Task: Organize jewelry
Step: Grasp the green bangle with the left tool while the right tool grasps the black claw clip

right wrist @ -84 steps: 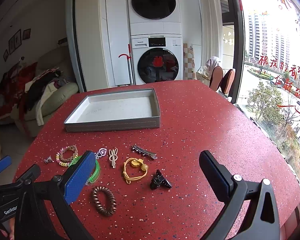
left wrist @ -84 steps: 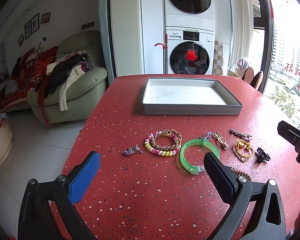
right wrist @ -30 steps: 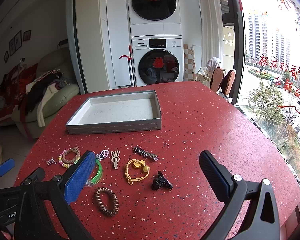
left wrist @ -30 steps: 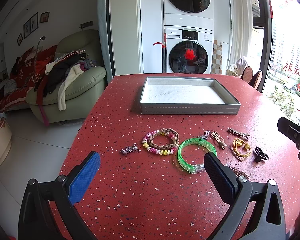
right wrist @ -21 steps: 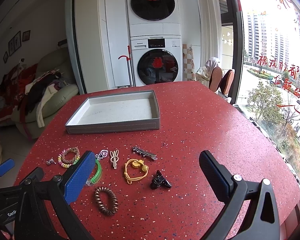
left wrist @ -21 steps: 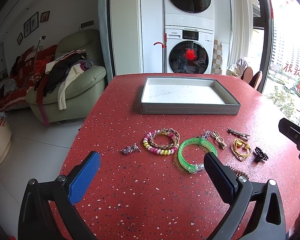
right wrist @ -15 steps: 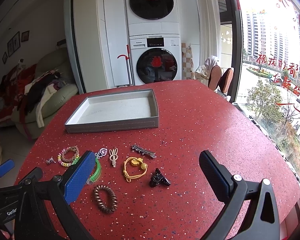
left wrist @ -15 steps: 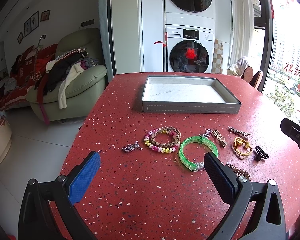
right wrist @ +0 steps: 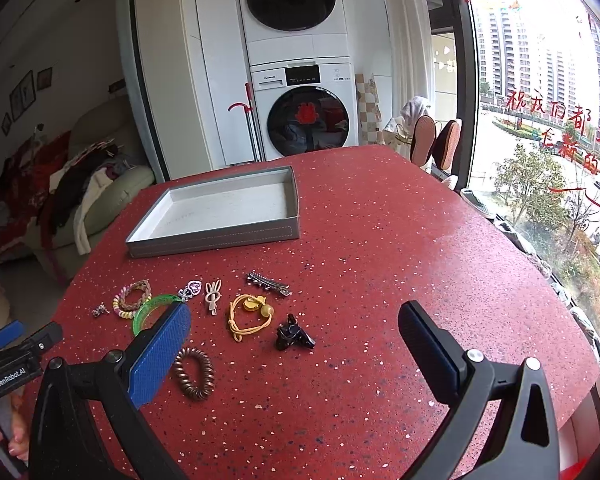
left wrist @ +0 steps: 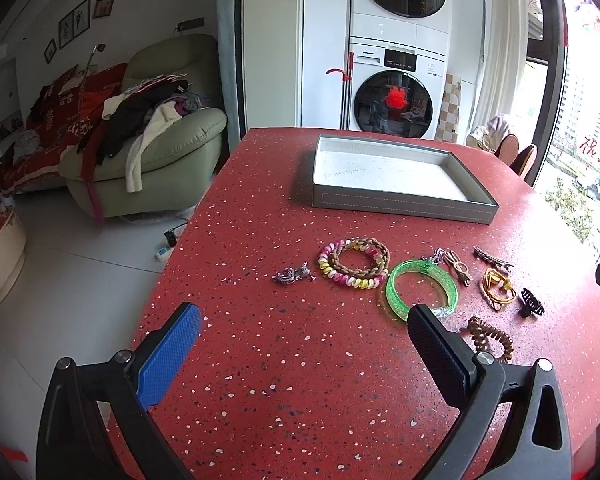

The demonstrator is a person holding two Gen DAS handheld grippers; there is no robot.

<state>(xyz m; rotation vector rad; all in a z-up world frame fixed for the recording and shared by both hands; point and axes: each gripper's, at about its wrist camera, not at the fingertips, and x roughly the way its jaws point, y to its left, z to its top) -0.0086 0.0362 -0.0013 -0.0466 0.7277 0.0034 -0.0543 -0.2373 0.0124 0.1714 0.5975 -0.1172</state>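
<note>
From the left wrist, the left gripper (left wrist: 304, 344) is wide open and holds nothing, near the green bangle (left wrist: 421, 288), while from the right wrist the right gripper (right wrist: 296, 342) gapes empty too, since the tray (right wrist: 216, 236) beyond the clips waits bare.

left gripper (left wrist: 304, 344) gaping, right gripper (right wrist: 294, 338) seemingly likewise

Daylight pours through the tall window (right wrist: 540, 120); stacked white washing machines (left wrist: 396, 52) stand beside a clothes-heaped green leather sofa (left wrist: 156, 148).

Red speckled table (left wrist: 284, 380) with grey tray (left wrist: 400, 203), scattered jewelry (right wrist: 244, 316).
</note>
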